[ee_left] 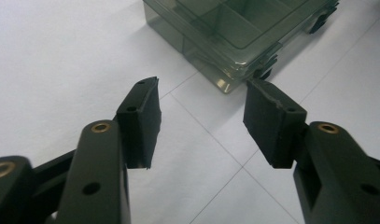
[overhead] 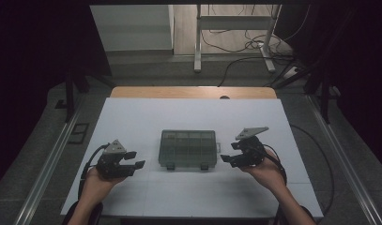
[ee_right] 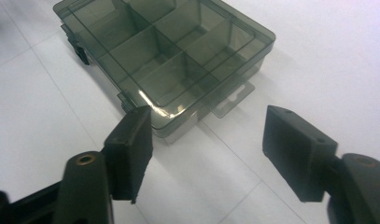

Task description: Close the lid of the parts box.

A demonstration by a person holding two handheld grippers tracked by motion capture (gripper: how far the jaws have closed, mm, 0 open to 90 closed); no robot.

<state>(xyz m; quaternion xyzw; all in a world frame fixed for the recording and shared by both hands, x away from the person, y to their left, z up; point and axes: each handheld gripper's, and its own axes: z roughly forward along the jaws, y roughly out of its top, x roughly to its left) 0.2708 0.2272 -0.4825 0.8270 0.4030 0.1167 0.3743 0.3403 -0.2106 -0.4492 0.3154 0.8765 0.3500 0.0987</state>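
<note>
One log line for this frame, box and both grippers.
smoky clear plastic compartment box: lid closed, on white table | left gripper: open, empty | right gripper: open, empty

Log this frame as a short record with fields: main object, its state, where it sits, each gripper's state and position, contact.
main object: smoky clear compartment box
box state: lid closed, two dark latches on the near edge, compartments look empty
location: middle of the white table
left gripper: jaws open, nothing between them, left of the box
right gripper: jaws open, nothing between them, right of the box
contact: none; both grippers point toward the box but stand apart from it
hang tab: on the box's right end
</note>
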